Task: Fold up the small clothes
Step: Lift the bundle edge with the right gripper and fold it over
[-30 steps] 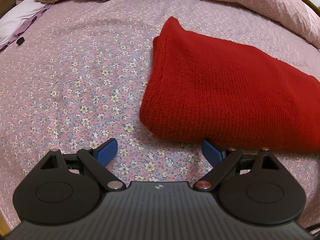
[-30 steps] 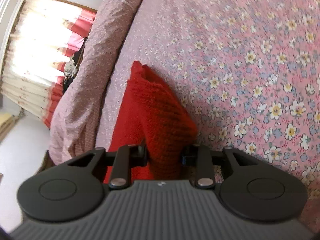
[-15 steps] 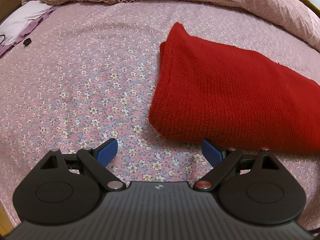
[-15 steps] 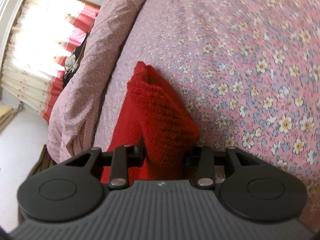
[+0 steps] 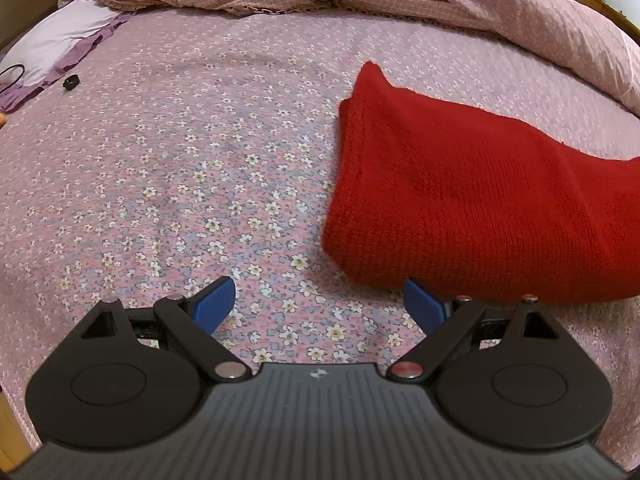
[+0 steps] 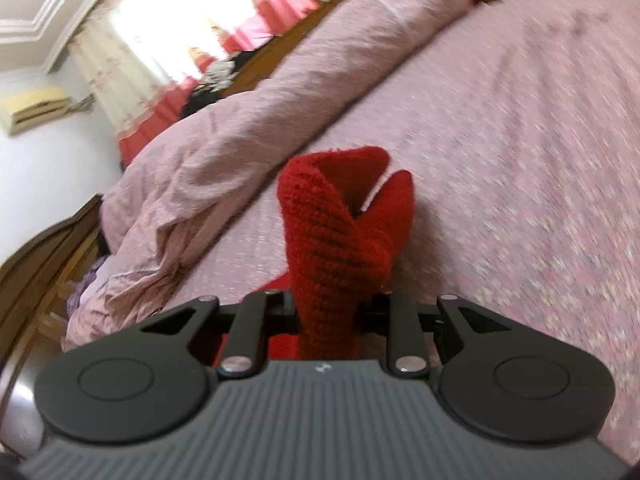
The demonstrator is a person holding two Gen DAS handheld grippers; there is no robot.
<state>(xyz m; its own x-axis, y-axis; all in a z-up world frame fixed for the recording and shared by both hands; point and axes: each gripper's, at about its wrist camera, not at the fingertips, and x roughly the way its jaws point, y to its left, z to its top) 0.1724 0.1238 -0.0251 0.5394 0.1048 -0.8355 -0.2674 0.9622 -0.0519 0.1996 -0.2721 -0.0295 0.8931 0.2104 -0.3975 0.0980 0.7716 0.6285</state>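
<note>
Lifting one end of the red knitted garment, our right gripper closing on it; left gripper released, next carry the end over toward the bed's far edge.

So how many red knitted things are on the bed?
1. A single red knit lies on the flowered sheet, to the right in the left view; the right gripper, its jaws closing, pinches one end of it. More could be hidden outside the views.

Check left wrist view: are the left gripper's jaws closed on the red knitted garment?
No, the left gripper is wide open over the floral bedsheet, nothing between its jaws.
</note>
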